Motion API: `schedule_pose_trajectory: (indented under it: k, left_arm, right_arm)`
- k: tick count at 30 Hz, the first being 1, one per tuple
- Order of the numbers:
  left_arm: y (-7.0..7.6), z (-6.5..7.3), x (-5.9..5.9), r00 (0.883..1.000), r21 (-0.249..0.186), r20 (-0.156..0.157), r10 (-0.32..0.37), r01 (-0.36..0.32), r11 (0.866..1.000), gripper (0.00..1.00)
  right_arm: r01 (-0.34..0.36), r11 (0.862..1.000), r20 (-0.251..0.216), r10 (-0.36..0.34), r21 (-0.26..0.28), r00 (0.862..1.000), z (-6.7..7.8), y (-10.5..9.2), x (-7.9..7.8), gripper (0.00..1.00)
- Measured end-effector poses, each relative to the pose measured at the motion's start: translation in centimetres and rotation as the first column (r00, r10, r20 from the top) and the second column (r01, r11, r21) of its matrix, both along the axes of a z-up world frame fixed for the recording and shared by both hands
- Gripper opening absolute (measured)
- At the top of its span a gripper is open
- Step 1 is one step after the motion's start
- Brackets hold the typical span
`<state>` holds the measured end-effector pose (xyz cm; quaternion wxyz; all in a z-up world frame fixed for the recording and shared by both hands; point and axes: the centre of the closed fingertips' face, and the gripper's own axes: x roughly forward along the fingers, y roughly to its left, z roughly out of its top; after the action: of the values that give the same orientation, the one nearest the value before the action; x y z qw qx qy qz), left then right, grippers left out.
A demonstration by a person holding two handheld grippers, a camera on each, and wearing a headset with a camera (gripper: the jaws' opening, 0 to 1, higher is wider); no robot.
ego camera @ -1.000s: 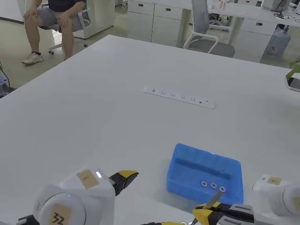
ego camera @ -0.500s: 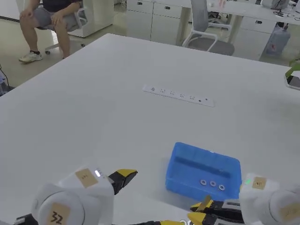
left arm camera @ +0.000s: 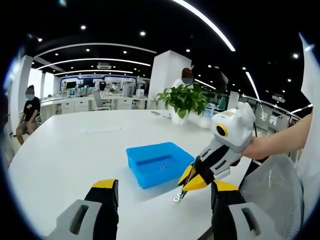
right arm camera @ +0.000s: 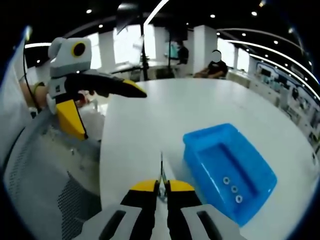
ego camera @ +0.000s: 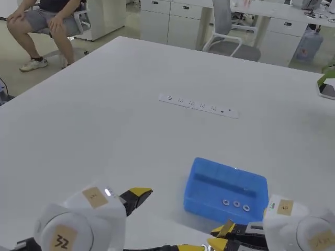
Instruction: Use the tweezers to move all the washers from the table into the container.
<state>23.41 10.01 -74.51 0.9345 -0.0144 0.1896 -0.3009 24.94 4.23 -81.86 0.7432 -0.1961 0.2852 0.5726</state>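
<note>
Back from container (ego camera: 229,171), now at near table (ego camera: 104,115) edge.
Pinching tweezers (right arm camera: 161,172) tight in right gripper (ego camera: 218,237); cannot tell tip gap; open room ahead.

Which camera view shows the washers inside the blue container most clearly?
The right gripper view: three washers lie large and separate on the container floor. The head view shows them smaller; the left gripper view, as tiny specks.

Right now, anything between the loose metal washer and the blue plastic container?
Nothing visible: bare white tabletop between the small metal washer and the blue plastic container. The right gripper holds thin metal tweezers close to it.
</note>
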Motion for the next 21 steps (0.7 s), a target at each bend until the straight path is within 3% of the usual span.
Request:
schedule_pose_trajectory:
  k: [6, 8, 9, 21]
  left_arm:
    - [-0.03, 0.08, 0.00, 1.000, -0.007, -0.002, 0.002, -0.002, 1.000, 0.77]
    - [-0.16, 0.83, 0.07, 0.999, -0.024, 0.032, 0.001, 0.000, 1.000, 0.76]
    - [-0.21, 0.89, 0.04, 0.999, -0.023, 0.034, -0.001, 0.002, 1.000, 0.76]
    - [-0.81, 0.02, -0.21, 0.999, 0.019, 0.007, -0.037, 0.036, 0.999, 0.75]
  right_arm:
    - [0.011, 1.000, 0.010, -0.011, 0.003, 1.000, 0.02, 0.07, -0.02, 0.04]
    - [0.020, 1.000, 0.009, -0.021, 0.013, 1.000, 0.03, 0.16, 0.04, 0.04]
    - [0.031, 0.999, 0.008, -0.031, 0.020, 0.999, 0.04, 0.18, 0.13, 0.04]
    - [0.105, 0.992, -0.005, -0.104, 0.066, 0.995, 0.08, -0.10, 0.36, 0.03]
